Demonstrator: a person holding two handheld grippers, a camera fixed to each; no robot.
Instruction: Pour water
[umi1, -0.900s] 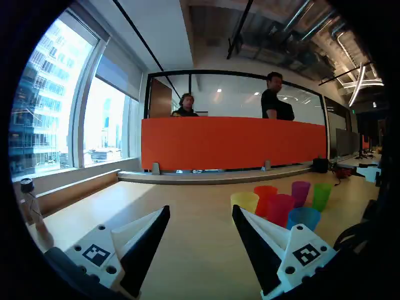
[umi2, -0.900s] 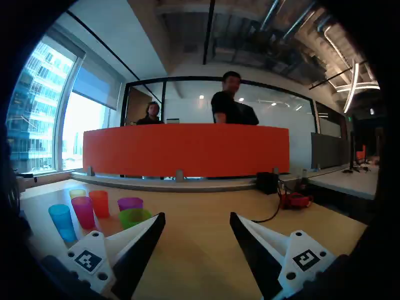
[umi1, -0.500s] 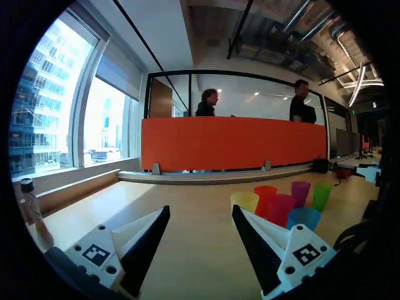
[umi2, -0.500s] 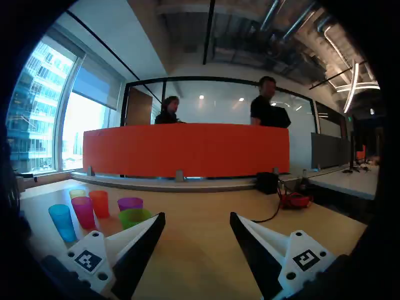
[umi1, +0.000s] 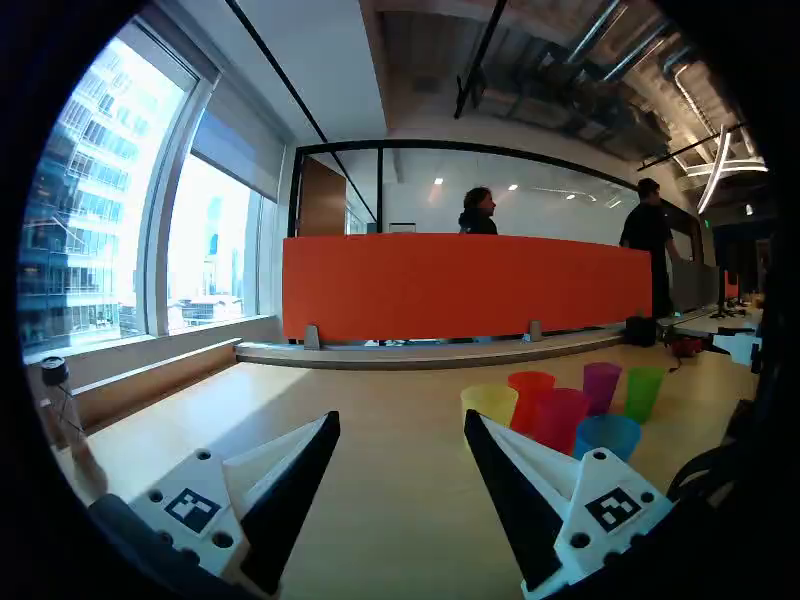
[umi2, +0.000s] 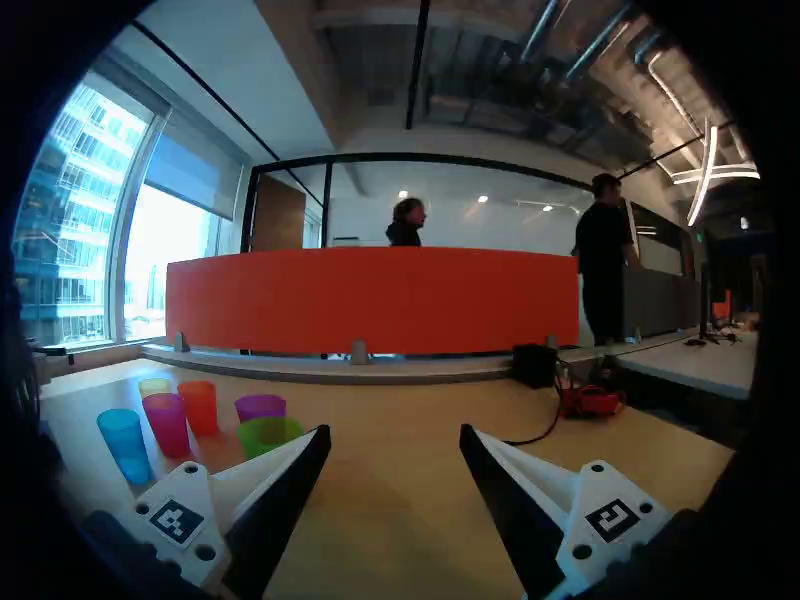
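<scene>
Left hand-held gripper (umi1: 401, 414), right hand-held gripper (umi2: 394, 428) agape, empty; blue cup (umi1: 614, 431) half-hidden behind finger (umi1: 525, 480)

Both people behind the orange partition (umi1: 450, 285) have walked to the right.

Trailing person (umi1: 478, 212): 0.9 s ago over the partition's left part. At 0.5 s a little further along. Now about mid-span, head and shoulders above the top edge. The right gripper view shows the same shift for this person (umi2: 405, 222).

Leading person (umi1: 650, 235): 0.9 s ago over the right half, only the upper body showing. Now at the partition's right end and clear of it. In the right gripper view, leading person (umi2: 603, 265) shows down to the legs.
</scene>
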